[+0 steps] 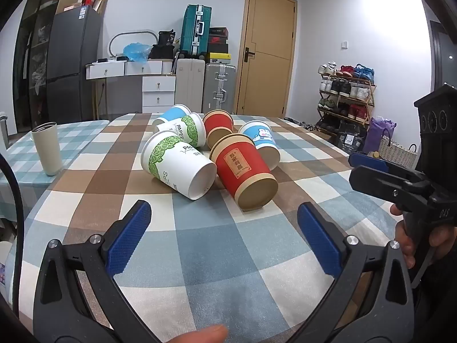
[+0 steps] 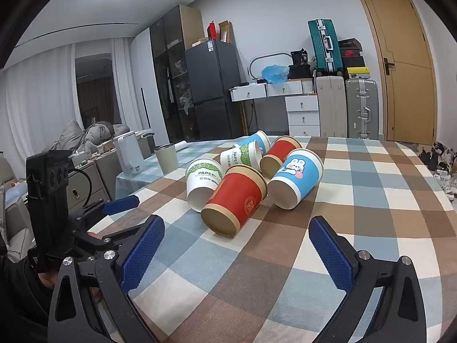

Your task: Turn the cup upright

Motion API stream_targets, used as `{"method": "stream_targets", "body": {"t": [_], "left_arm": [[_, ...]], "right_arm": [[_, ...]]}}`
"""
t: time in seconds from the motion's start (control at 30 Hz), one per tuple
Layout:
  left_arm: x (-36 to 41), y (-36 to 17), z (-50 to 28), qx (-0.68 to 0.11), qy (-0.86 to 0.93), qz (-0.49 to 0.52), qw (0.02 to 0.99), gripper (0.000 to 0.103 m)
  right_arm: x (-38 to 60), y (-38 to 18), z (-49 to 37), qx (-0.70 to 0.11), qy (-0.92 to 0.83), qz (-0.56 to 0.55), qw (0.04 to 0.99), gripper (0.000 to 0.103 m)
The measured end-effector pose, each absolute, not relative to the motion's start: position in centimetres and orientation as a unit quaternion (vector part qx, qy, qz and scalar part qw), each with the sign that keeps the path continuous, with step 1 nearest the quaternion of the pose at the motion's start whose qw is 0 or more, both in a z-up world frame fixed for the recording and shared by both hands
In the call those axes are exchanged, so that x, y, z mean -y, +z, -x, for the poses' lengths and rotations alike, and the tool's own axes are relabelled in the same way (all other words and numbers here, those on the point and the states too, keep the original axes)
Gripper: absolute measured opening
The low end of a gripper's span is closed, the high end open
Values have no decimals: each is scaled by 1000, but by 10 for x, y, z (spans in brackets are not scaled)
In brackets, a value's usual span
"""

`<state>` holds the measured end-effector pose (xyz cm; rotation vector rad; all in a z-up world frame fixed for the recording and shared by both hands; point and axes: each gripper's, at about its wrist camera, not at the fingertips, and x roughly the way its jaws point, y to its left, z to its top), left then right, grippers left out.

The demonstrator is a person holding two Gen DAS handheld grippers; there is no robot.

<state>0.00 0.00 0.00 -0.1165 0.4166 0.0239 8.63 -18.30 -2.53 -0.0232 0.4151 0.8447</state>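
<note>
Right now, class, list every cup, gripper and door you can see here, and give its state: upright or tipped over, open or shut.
Near red cup: on its side.
Near green cup: on its side.
Rabbit cup: on its side.
Far red cup: tipped over.
Tumbler: upright.
Left gripper: open.
Right gripper: open.
Door: shut.

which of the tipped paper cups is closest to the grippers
The front red cup with the tan base: its bottom faces both open grippers, left gripper and right gripper. The white leaf-print cup beside it sits slightly farther back.
</note>
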Motion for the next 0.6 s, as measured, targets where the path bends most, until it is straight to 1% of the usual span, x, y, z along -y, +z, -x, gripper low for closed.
{"method": "stream_targets", "body": {"t": [0.6], "left_arm": [[0, 0, 0, -207, 12, 59, 976, 102]], "right_arm": [[183, -25, -85, -194, 408, 10, 892, 103]]}}
